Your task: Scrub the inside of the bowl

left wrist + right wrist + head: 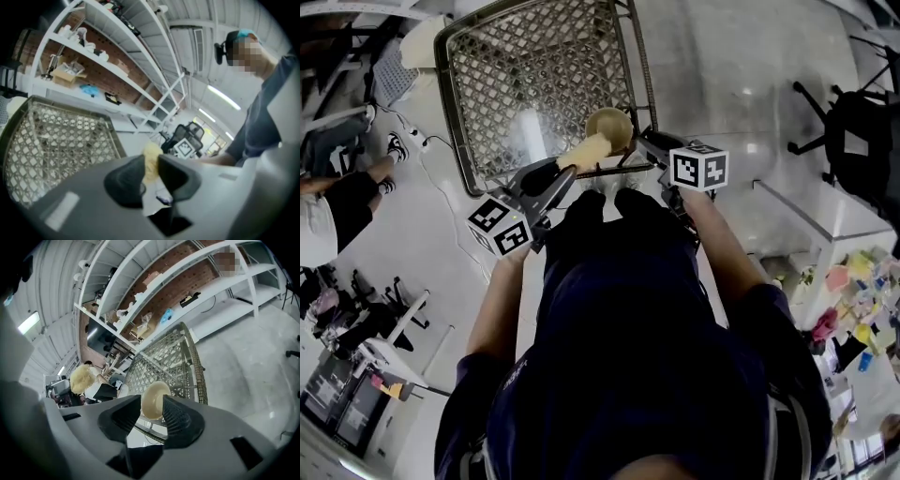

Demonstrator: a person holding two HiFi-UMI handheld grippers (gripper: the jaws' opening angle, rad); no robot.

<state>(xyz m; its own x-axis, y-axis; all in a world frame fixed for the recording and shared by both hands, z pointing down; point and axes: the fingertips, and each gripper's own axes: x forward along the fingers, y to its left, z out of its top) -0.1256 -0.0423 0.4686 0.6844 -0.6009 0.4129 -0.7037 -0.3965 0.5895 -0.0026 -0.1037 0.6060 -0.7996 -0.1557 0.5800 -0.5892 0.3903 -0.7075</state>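
Bowl (pixel 609 128) at near rim of basket (pixel 445 84), between your right gripper's (pixel 151 404) spread jaws; pads not pressing on it. Left gripper (pixel 151 161) clamped on sponge (pixel 584 150). Bowl looks stiff, light and smooth, likely slippery. Pinch rim wall firmly, or it skates under scrubbing.

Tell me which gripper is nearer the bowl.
Right. The right gripper has the bowl just ahead, between its open jaws. The left gripper sits farther back, with only its yellow scrubber reaching toward the bowl.
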